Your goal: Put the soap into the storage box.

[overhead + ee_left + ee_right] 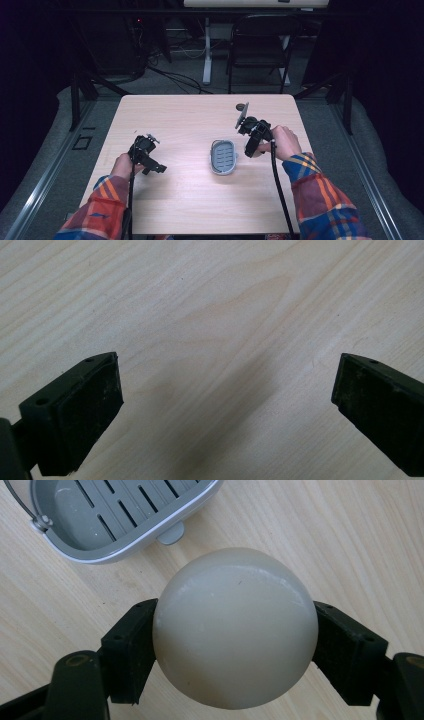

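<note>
Between your right gripper's (235, 630) jaws sits a pale, rounded bar of soap (235, 627), clamped on both sides and held just above the wooden table (190, 195). At about ten o'clock from the soap in the right gripper view lies a grey slotted soap dish (115, 515), empty, with a thin wire handle at its edge. From above, that dish (223, 156) rests near the table's middle, and your right gripper (252, 145) hovers just beside it at three o'clock. Your left gripper (150, 162) sits well apart at nine o'clock, its jaws spread wide over bare wood (210, 315), grasping nothing.
</note>
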